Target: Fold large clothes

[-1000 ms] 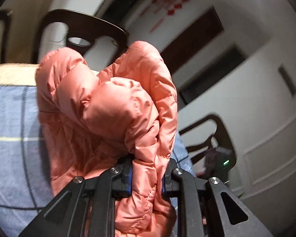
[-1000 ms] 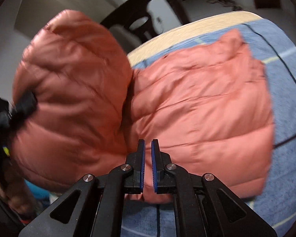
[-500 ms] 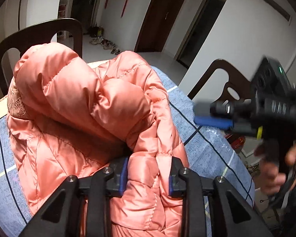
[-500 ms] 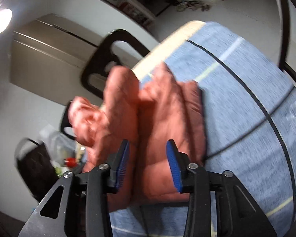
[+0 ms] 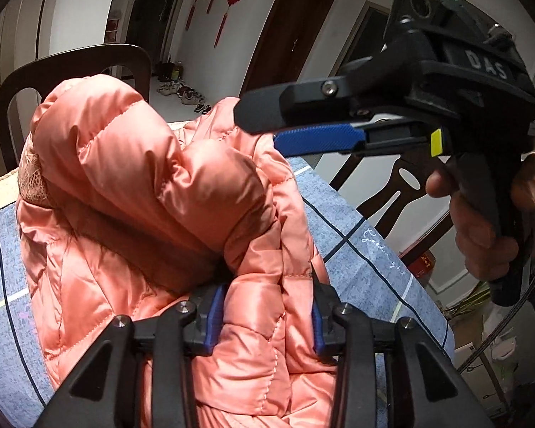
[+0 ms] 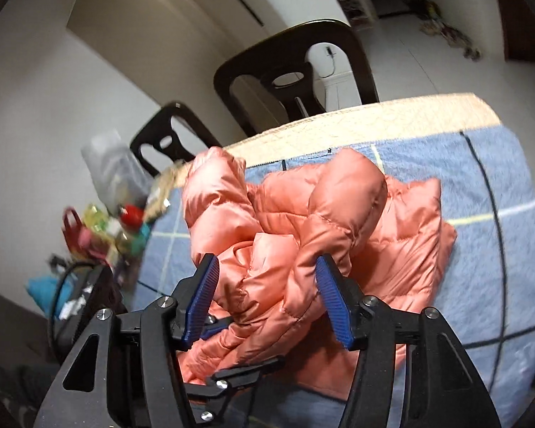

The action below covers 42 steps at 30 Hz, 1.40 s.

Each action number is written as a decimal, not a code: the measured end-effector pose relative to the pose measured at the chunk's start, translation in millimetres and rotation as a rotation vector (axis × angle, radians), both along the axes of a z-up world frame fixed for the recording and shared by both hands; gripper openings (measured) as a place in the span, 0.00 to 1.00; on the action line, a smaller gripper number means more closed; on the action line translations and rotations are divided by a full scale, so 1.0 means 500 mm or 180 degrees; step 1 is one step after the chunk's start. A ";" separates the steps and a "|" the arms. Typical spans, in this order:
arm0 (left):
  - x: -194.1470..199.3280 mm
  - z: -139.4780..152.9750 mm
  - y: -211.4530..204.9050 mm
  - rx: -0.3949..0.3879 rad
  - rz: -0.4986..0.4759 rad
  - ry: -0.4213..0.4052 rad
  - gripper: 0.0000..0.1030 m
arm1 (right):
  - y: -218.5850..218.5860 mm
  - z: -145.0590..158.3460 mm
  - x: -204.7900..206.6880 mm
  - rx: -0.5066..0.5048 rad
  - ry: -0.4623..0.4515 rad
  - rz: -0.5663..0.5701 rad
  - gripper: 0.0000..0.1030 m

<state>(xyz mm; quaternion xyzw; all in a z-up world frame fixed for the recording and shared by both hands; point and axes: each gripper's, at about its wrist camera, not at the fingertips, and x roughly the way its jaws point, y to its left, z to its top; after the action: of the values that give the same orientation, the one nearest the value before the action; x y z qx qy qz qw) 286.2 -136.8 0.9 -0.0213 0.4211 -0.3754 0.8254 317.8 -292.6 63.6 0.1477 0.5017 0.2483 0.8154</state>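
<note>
Both grippers are opening: you're letting the jacket [image 5: 153, 214] slip from the left gripper [image 5: 265, 315] at 6 o'clock, right gripper [image 6: 267, 299] empty, w/ folds remaining.

Both grippers' jaws just now wider apart, jacket [image 5: 153, 192] folded bulkier, right gripper [image 6: 267, 296] higher above it.

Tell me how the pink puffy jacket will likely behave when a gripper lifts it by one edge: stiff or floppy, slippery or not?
The pink puffy jacket is probably floppy: it lies in soft rounded folds on the blue cloth. Its glossy shell suggests it may slip between the pads. Quilted padding probably makes it light but bulky, so folds may spring back.
</note>
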 end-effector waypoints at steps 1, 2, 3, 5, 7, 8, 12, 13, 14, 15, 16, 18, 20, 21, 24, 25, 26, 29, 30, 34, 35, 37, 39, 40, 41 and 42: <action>-0.001 -0.001 -0.001 -0.0006 -0.0005 0.0004 0.39 | 0.000 0.004 -0.003 0.0015 -0.0034 0.0017 0.56; -0.001 -0.003 0.001 -0.0010 -0.0007 0.0005 0.39 | 0.001 0.005 -0.004 0.0056 -0.0050 0.0038 0.56; 0.000 -0.002 0.003 -0.0014 -0.0014 0.0007 0.41 | 0.003 0.004 -0.005 0.0066 -0.0056 0.0057 0.56; 0.000 -0.003 0.002 -0.0009 -0.0024 0.0015 0.41 | 0.010 0.002 -0.007 0.0040 -0.0078 0.0118 0.56; 0.001 -0.002 0.003 -0.0013 -0.0020 0.0020 0.41 | 0.019 -0.006 -0.001 0.0060 -0.0060 0.0207 0.56; 0.001 -0.002 0.005 -0.0023 -0.0016 0.0025 0.42 | 0.024 -0.014 0.003 0.0015 -0.0010 0.0241 0.55; 0.001 0.002 0.011 -0.0015 -0.0058 0.0123 0.42 | 0.024 -0.064 0.026 -0.0238 0.0258 0.0183 0.16; -0.001 0.007 0.015 -0.0038 -0.0071 0.0151 0.42 | 0.019 -0.069 0.028 -0.0314 0.0287 0.0147 0.13; -0.004 0.015 0.023 -0.0103 -0.0085 0.0195 0.42 | 0.011 -0.074 0.028 -0.0380 0.0304 0.0092 0.09; -0.008 0.027 0.037 -0.0228 -0.0101 0.0256 0.42 | 0.003 -0.078 0.028 -0.0421 0.0322 0.0034 0.06; -0.012 0.041 0.056 -0.0392 -0.0097 0.0323 0.42 | -0.009 -0.082 0.026 -0.0472 0.0342 -0.0045 0.05; -0.019 0.070 0.103 -0.0670 -0.0027 0.0369 0.42 | -0.042 -0.099 0.021 -0.0531 0.0417 -0.0229 0.01; -0.011 0.089 0.150 -0.0772 0.0206 0.0311 0.42 | -0.064 -0.118 0.015 -0.0492 0.0507 -0.0330 0.00; 0.002 0.090 0.169 -0.0760 0.0344 0.0309 0.42 | -0.069 -0.128 0.010 -0.0492 0.0544 -0.0353 0.00; 0.061 0.056 0.188 -0.0435 0.0721 0.0420 0.40 | -0.068 -0.160 -0.001 -0.0512 0.0626 -0.0409 0.00; 0.077 0.039 0.184 -0.0381 0.0767 0.0494 0.40 | -0.068 -0.168 -0.002 -0.0487 0.0643 -0.0447 0.00; 0.091 0.015 0.175 -0.0326 0.0760 0.0584 0.40 | -0.071 -0.175 -0.002 -0.0458 0.0655 -0.0497 0.00; 0.095 -0.032 0.124 -0.0042 0.0688 0.0603 0.41 | -0.084 -0.171 -0.007 -0.0367 0.0639 -0.0644 0.00; 0.088 -0.031 0.106 0.0063 0.0653 0.0496 0.47 | -0.089 -0.161 -0.012 -0.0350 0.0592 -0.0681 0.01; 0.076 -0.023 0.073 0.0095 0.0551 0.0404 0.58 | -0.144 -0.121 -0.042 -0.0039 0.0348 -0.0978 0.27; 0.075 -0.026 0.071 0.0084 0.0552 0.0408 0.58 | -0.158 -0.121 -0.044 0.0045 0.0356 -0.1106 0.47; 0.079 -0.027 0.075 0.0048 0.0555 0.0435 0.58 | -0.176 -0.143 -0.037 0.0214 0.0460 -0.1228 0.55; 0.084 -0.027 0.074 0.0045 0.0565 0.0458 0.58 | -0.159 -0.164 -0.019 0.0209 0.0575 -0.1090 0.53; 0.081 -0.024 0.076 0.0055 0.0568 0.0453 0.58 | -0.147 -0.173 -0.007 0.0198 0.0609 -0.1002 0.47; 0.083 -0.021 0.072 0.0075 0.0578 0.0442 0.58 | -0.136 -0.175 0.006 0.0200 0.0621 -0.0951 0.30; 0.087 -0.019 0.069 0.0100 0.0598 0.0432 0.58 | -0.130 -0.171 0.017 0.0214 0.0624 -0.0949 0.21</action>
<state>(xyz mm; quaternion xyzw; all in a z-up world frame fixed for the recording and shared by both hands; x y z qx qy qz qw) 329.9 -102.1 -8.7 -0.0732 0.4780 -0.2874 0.8268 326.3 -357.4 -21.8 0.2711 0.5427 0.1257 0.7850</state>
